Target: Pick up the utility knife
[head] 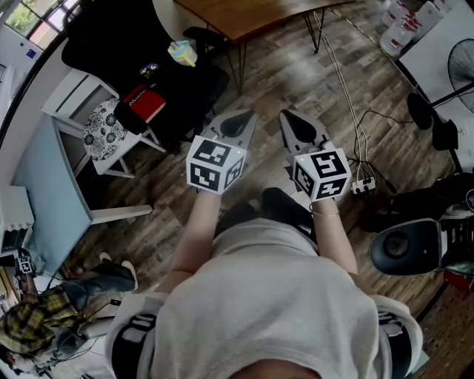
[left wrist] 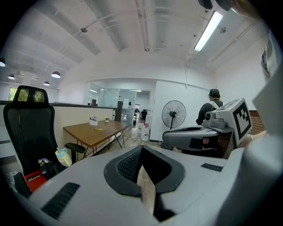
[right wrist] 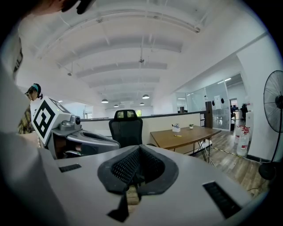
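Observation:
I hold both grippers side by side at waist height, pointing forward over a wooden floor. My left gripper has its dark pads meeting at the tip, with nothing between them. My right gripper is likewise shut and empty. Each shows in the other's view: the right gripper's grey body and the left gripper's body. A small yellow object lies on the wooden table ahead, too small to identify. No utility knife is clearly visible.
A black office chair with a red book stands ahead to the left, beside a white chair. A standing fan, a power strip with cables and a person are to the right.

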`<state>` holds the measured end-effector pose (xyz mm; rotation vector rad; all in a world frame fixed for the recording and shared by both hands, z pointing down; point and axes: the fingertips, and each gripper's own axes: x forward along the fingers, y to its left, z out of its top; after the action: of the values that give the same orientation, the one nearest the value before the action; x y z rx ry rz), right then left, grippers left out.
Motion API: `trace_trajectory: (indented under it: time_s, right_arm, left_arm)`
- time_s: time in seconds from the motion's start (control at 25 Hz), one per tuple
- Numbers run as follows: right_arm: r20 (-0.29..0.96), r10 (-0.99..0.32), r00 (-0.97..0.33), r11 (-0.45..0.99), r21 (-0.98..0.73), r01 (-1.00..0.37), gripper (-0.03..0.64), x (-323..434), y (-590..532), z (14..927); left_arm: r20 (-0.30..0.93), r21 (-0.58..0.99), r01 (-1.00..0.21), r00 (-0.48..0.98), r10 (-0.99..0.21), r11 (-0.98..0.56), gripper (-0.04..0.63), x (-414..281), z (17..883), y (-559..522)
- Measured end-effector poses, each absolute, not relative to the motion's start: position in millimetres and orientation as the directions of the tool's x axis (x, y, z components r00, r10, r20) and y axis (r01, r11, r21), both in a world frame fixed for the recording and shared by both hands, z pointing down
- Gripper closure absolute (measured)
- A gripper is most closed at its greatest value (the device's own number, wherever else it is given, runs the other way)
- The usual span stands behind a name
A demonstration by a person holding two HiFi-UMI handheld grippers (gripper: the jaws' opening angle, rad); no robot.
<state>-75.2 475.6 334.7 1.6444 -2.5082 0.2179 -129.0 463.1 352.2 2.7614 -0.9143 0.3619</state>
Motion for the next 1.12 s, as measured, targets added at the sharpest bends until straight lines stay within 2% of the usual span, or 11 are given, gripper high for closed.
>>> trace_trajectory:
  time_s: [0.08,0.16,0.52,0.64,1.12]
  right_arm:
    - [0.203,-0.895,-0.397,0.395,-0.052,-0.917,0.597,-76,473,339]
    - [0.217,-0.886,-0.41,0.407,-0.057,-0.912,0.536,-81,468,344]
    - [0.224,-0.869,-0.441,0.439,-0.061,-0.896,0.372,-80,393,349]
    - [0.221,-0.866,-0.449,0.448,-0.057,-0.892,0.346,-71,356,347]
    - [0.209,-0.85,-0.483,0.482,-0.057,-0.874,0.322,-18,191,328]
  left_arm:
    - [0.299,0.131,-0.605,0.779,-0.551,-0.785,0.581,-130,356,460]
    - [0.304,0.143,-0.605,0.78,-0.547,-0.783,0.581,-132,361,455]
    - [0.324,0.176,-0.63,0.763,-0.56,-0.756,0.581,-134,371,387]
    - [0.329,0.179,-0.645,0.751,-0.572,-0.743,0.581,-130,372,351]
    - [0.332,0.17,-0.721,0.684,-0.65,-0.672,0.581,-97,353,190]
